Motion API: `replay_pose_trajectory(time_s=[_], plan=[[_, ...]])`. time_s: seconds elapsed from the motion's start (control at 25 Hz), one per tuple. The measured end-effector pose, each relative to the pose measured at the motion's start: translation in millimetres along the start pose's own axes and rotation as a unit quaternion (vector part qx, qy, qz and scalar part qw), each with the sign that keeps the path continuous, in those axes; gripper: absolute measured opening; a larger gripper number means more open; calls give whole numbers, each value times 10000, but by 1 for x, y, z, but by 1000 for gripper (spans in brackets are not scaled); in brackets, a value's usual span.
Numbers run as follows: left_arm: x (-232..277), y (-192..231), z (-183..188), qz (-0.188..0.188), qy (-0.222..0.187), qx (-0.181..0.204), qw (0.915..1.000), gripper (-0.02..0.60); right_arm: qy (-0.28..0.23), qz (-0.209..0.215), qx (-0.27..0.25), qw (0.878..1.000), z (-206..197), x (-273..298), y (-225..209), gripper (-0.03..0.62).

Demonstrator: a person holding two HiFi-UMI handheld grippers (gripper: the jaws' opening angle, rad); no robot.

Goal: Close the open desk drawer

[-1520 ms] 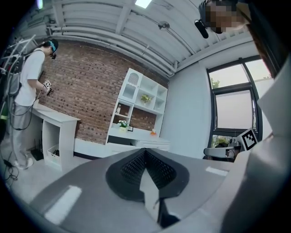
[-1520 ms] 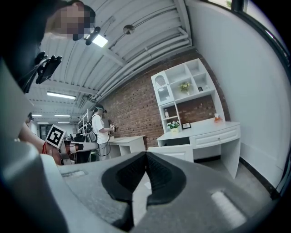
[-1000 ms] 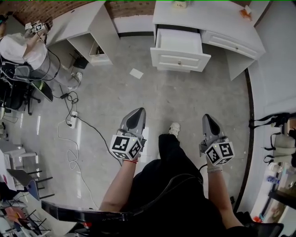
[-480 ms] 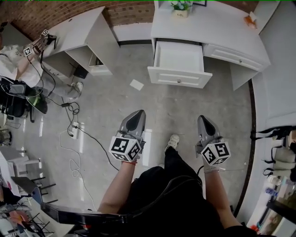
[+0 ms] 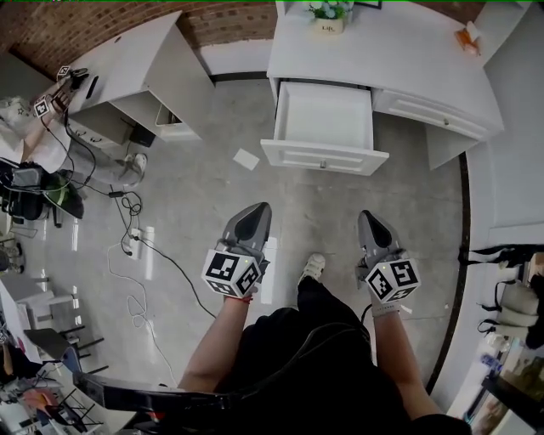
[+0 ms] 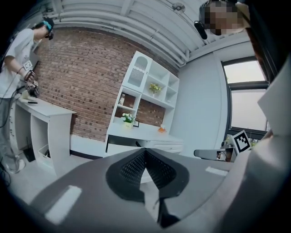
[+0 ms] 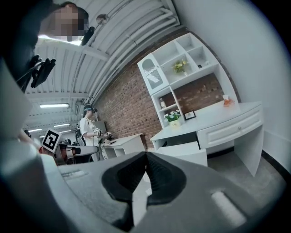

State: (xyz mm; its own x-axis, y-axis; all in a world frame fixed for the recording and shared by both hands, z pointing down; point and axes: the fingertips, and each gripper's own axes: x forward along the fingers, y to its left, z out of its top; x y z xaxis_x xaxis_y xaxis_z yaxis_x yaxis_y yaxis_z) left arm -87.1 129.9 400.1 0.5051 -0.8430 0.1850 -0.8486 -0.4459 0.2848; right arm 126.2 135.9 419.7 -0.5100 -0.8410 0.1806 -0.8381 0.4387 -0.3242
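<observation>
A white desk [image 5: 399, 51] stands at the top of the head view, its left drawer [image 5: 323, 157] pulled far out and empty inside. The same drawer [image 7: 191, 152] shows ahead in the right gripper view, and the desk [image 6: 136, 134] in the left gripper view. My left gripper [image 5: 252, 217] and right gripper [image 5: 367, 223] hang over the floor well short of the drawer, both shut and holding nothing. The jaws meet at their tips in both gripper views.
A second white desk [image 5: 127, 68] stands at the upper left, with another person [image 5: 25, 119] beside it. Cables [image 5: 136, 229] and a power strip lie on the floor at left. A paper scrap [image 5: 246, 159] lies near the drawer. A small potted plant [image 5: 328, 17] sits on the desk.
The desk and open drawer have come lower and larger in the head view as I walk toward them. Both grippers stay shut, held in front of me.
</observation>
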Motion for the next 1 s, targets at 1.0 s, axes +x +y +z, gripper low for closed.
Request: replay_pose_trajectory(time_s=[1.0], plan=[[94,11,-47,-220,596,-286,9976,3,521,68,179,9985,-28,65,-56,-2]])
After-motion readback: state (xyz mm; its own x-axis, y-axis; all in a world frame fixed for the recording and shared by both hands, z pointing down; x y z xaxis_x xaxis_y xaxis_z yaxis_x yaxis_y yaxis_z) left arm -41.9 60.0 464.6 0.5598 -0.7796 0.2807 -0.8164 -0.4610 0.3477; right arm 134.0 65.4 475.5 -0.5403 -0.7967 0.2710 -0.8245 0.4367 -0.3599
